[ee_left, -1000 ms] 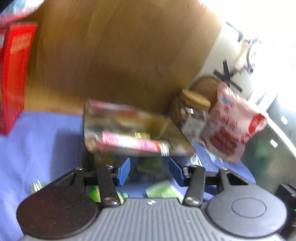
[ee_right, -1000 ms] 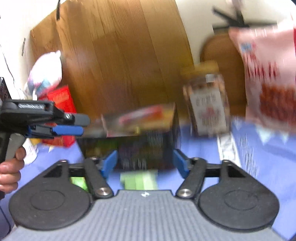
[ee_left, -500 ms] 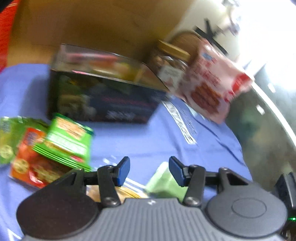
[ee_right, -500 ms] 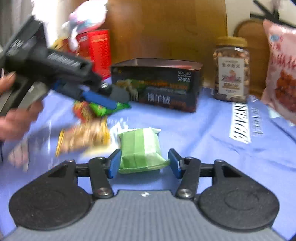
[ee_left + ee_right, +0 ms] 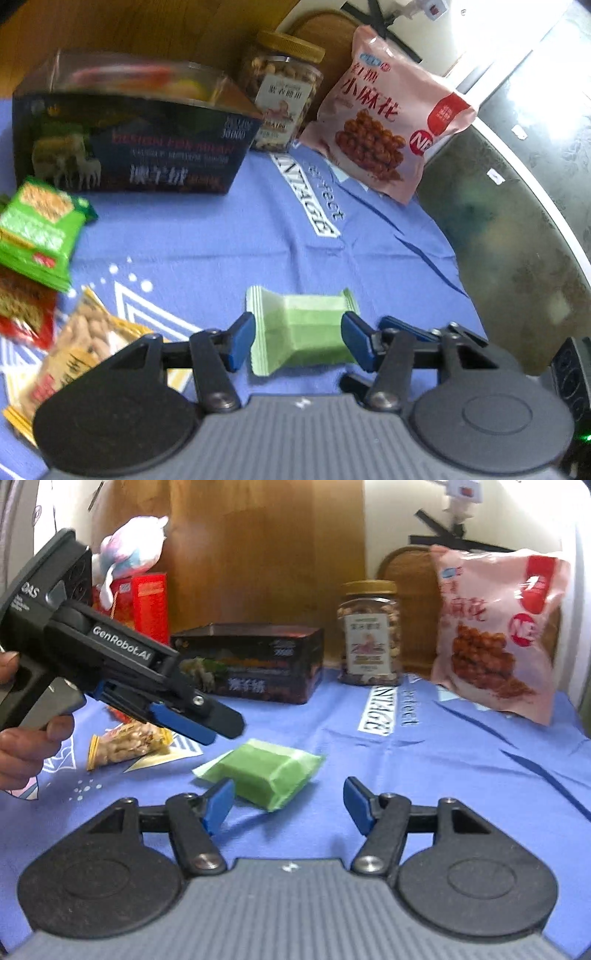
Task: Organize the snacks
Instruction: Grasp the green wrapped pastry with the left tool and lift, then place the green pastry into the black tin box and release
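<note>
progress: early, snacks lie scattered on the blue cloth (image 5: pixel 229 236) | green packet (image 5: pixel 301 330) lies between the opening left gripper (image 5: pixel 297 341), not gripped | right gripper (image 5: pixel 284 806) opening, nothing held | sorting is left

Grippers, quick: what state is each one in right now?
Left gripper: opening, fingers astride the green packet, not gripping.
Right gripper: opening, empty; green packet lies just ahead.

Getting blown-out daylight glare top right on my left wrist feed, heavy fisheye bending at edges, slight motion blur on both.
</note>
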A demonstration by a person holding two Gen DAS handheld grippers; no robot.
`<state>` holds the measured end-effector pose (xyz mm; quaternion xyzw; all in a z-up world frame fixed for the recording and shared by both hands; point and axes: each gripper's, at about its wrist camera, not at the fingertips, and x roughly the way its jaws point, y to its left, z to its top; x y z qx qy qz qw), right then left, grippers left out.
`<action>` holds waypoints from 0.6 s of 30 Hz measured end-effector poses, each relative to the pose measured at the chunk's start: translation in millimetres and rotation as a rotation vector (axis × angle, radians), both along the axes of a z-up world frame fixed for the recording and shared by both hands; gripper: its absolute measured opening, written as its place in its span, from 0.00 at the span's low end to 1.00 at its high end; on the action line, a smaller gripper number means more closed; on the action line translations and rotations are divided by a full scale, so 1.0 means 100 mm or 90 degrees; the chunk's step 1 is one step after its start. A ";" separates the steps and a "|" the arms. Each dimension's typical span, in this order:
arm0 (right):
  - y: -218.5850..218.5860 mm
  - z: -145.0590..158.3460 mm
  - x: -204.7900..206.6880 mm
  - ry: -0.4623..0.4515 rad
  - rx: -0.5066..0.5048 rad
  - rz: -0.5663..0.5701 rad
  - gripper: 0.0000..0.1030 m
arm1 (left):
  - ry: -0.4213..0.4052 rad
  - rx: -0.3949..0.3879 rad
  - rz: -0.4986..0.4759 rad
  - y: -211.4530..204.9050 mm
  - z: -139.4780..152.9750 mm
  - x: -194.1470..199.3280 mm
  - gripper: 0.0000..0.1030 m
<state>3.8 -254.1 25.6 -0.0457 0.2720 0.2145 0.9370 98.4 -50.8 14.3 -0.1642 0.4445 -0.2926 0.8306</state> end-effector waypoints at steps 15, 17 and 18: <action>0.34 0.08 0.15 -0.027 0.007 0.009 0.36 | -0.042 -0.050 0.046 0.34 0.31 0.10 0.39; 0.40 0.17 0.25 -0.047 0.019 0.010 0.36 | -0.062 -0.053 0.063 0.44 0.44 0.20 0.39; 0.43 0.22 0.32 -0.056 0.027 0.010 0.36 | -0.071 -0.056 0.075 0.50 0.51 0.26 0.39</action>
